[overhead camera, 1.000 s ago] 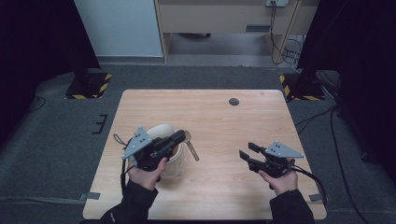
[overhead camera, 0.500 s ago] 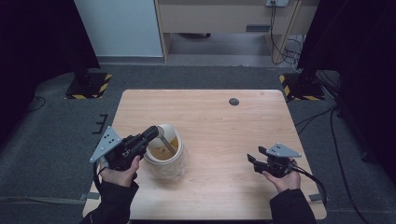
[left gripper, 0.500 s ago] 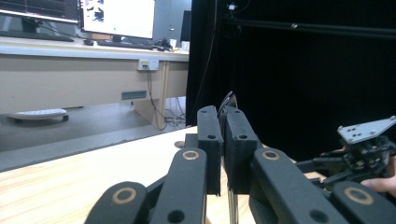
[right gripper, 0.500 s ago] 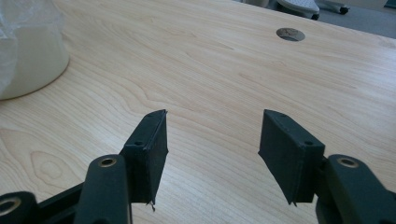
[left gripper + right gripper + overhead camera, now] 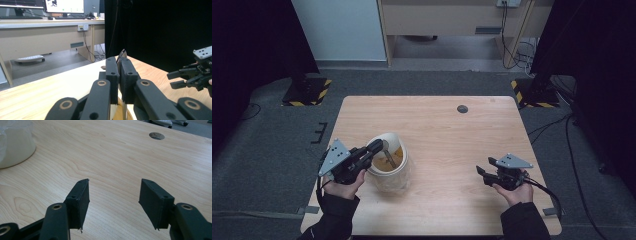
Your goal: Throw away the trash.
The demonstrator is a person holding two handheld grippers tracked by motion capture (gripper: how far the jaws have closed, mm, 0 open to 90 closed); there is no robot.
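Observation:
A white tub (image 5: 392,176) with orange-brown contents stands at the table's front left, wrapped in clear film. A metal spoon (image 5: 387,153) stands in it. My left gripper (image 5: 377,146) reaches in from the tub's left, shut on the spoon's handle. In the left gripper view the thin dark handle (image 5: 122,53) sticks up between the closed pads of that gripper (image 5: 119,67). My right gripper (image 5: 480,174) rests low over the table's front right. Its jaws have just been opening and are open with nothing between them (image 5: 113,192). The tub (image 5: 15,145) is far to its left.
The wooden table (image 5: 452,130) has a round cable hole (image 5: 462,108) near its far edge. Bare wood lies between the tub and the right gripper. A desk with monitors stands beyond the table in the left gripper view.
My left hand has swung from over the tub to its left side, bringing the spoon from the right rim into the tub. The right hand has sunk a little.

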